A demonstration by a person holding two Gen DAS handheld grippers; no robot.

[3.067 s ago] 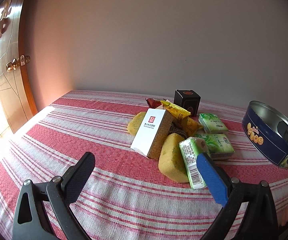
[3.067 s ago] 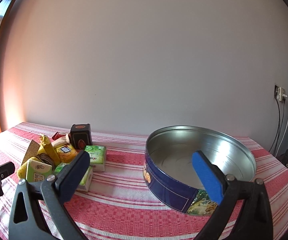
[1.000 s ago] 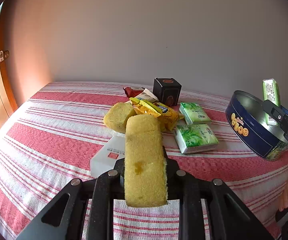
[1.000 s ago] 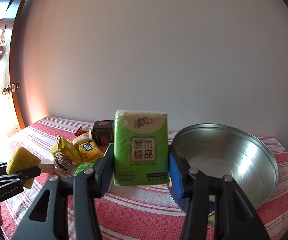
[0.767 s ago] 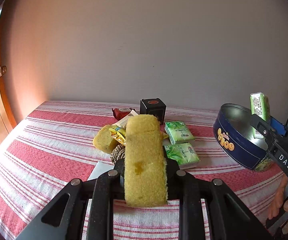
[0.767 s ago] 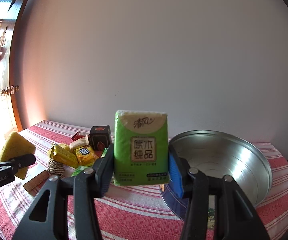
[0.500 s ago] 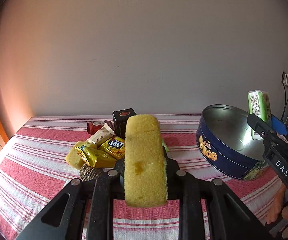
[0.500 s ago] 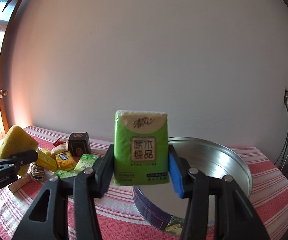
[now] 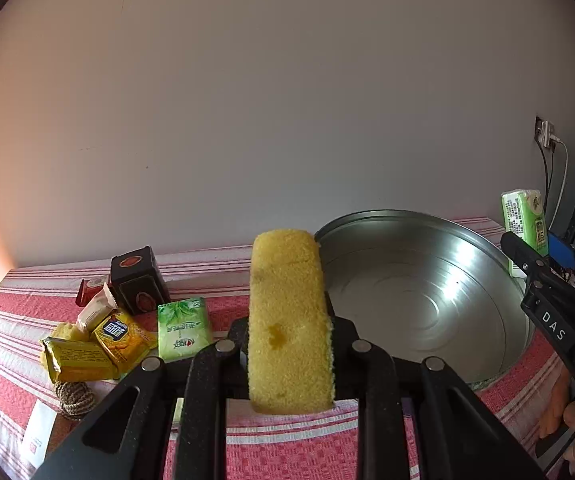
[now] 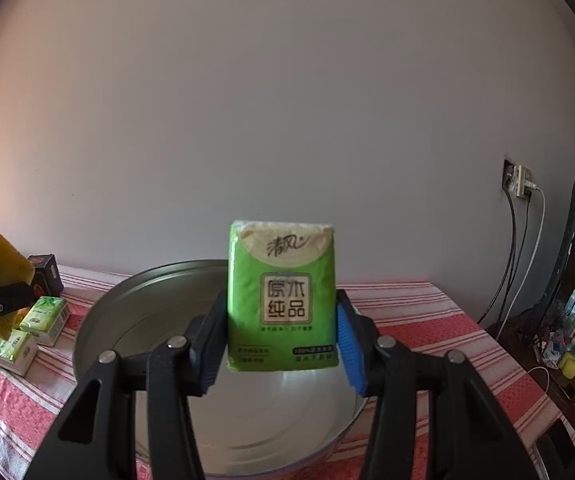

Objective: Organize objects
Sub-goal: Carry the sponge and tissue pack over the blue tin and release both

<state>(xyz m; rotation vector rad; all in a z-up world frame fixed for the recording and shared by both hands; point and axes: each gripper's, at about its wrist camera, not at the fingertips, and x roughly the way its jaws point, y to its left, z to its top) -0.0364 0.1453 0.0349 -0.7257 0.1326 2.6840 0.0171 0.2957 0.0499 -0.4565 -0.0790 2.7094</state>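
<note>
The left gripper (image 9: 290, 354) is clamped on a yellow sponge (image 9: 289, 320), which stands upright between its jaws, lifted clear of the tabletop (image 9: 287, 448) with its red-and-white striped cloth. The right gripper (image 10: 281, 338) pinches a green tissue pack (image 10: 282, 296), also held upright and off the surface, with its printed face toward the camera. Just beyond both stands a round metal tin (image 9: 419, 292), open at the top, its shiny inside bare; in the right wrist view the tissue pack hangs in front of the tin's near rim, and in the left wrist view the sponge is at the tin's left edge. To the left of the tin a cluster of things lies on the cloth: a small black box (image 9: 137, 278) at the far side, a green tissue packet (image 9: 183, 328) nearer, yellow snack packets (image 9: 99, 350), a white wrapped sweet (image 9: 95, 314) and a ball of twine (image 9: 74, 398). A white box (image 9: 39, 436) lies at the near left edge. On the far right, cables (image 10: 523, 240) hang from a wall socket (image 10: 519, 182).
</note>
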